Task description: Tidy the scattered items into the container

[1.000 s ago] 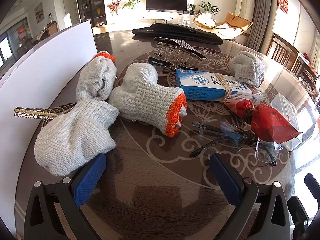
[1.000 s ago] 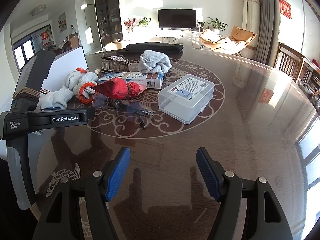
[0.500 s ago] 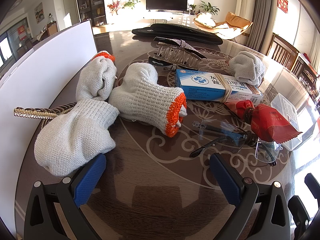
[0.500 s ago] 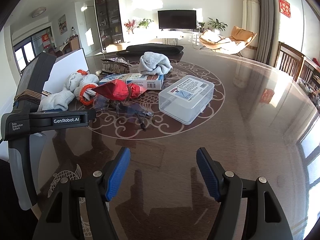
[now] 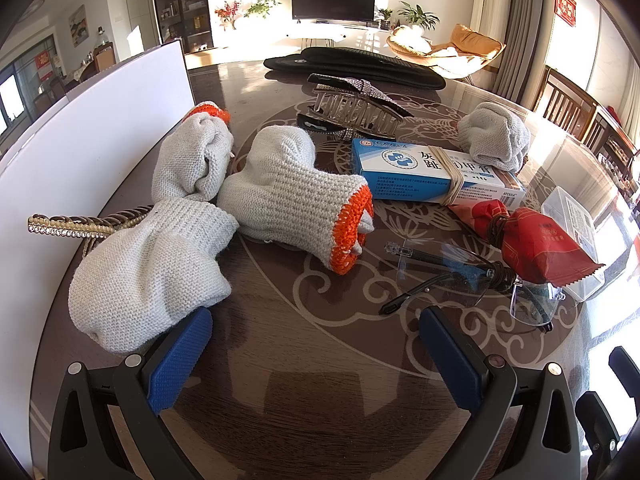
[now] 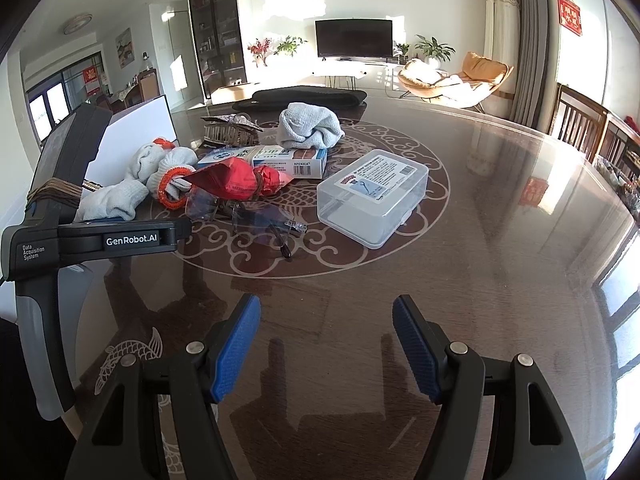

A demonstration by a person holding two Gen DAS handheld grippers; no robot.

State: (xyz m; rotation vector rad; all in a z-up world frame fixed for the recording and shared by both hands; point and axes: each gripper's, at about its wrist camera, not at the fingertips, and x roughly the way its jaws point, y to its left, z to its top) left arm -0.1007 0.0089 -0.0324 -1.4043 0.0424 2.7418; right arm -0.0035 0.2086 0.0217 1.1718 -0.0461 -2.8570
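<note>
Scattered items lie on the dark round table (image 5: 304, 380): grey knit gloves with orange cuffs (image 5: 296, 196), a rolled grey glove (image 5: 494, 136), a blue-white medicine box (image 5: 436, 176), a red packet (image 5: 540, 244), clear glasses (image 5: 452, 276), a large hair claw (image 5: 352, 110) and a gold hair comb (image 5: 76, 226). A white container wall (image 5: 92, 128) stands at the left. My left gripper (image 5: 316, 356) is open, its left finger beside the nearest glove (image 5: 148, 272). My right gripper (image 6: 326, 344) is open over bare table, short of the clear plastic box (image 6: 372, 196).
A black mat (image 5: 356, 66) lies at the table's far edge. Wooden chairs (image 5: 576, 108) stand at the right. In the right wrist view the left gripper's body (image 6: 52, 220) stands at the left, beside the gloves (image 6: 160, 172).
The right wrist view has shifted very slightly. The left gripper and all items have stayed in place.
</note>
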